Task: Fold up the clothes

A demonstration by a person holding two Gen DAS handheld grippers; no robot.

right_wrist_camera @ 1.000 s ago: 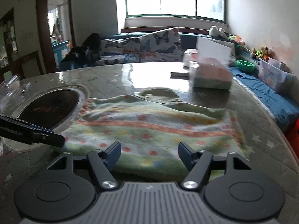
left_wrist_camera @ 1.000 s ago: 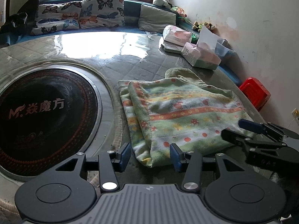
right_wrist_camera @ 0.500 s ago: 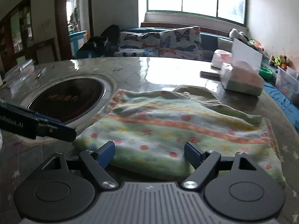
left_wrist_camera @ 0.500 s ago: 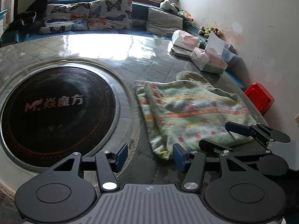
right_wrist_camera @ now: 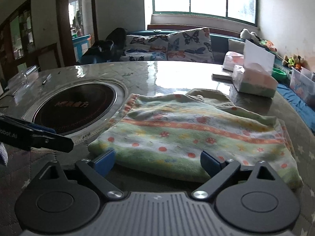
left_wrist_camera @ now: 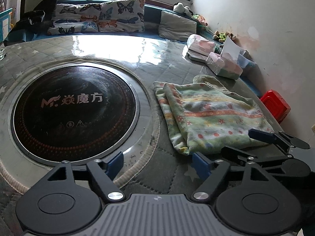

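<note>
While both grippers hang short of it with nothing between their fingers, one folded garment lies flat on the round quilted table, just to the right of the inset cooktop. It is a fleecy piece, pale green with orange bands and red dots, doubled over so that two layered edges show along its left side. In the left wrist view its long axis runs from the near corner by the left gripper away toward the tissue packs, with a plain olive flap poking out at the far end.

That left gripper has its two blue-padded fingers spread wide over bare table, the right pad just beside the garment's near corner. The right gripper is likewise spread, its two pads sitting at the garment's near edge; whether they touch the cloth I cannot tell.

One black glass cooktop is set into the table, printed with "M" plus three Chinese characters, 焱魔方, and small warning symbols beneath. Two tissue packs stand past the garment, near the wall. Two butterfly-print cushions and one grey cushion lean along the bench under the window. One red stool sits on the floor by the wall.
</note>
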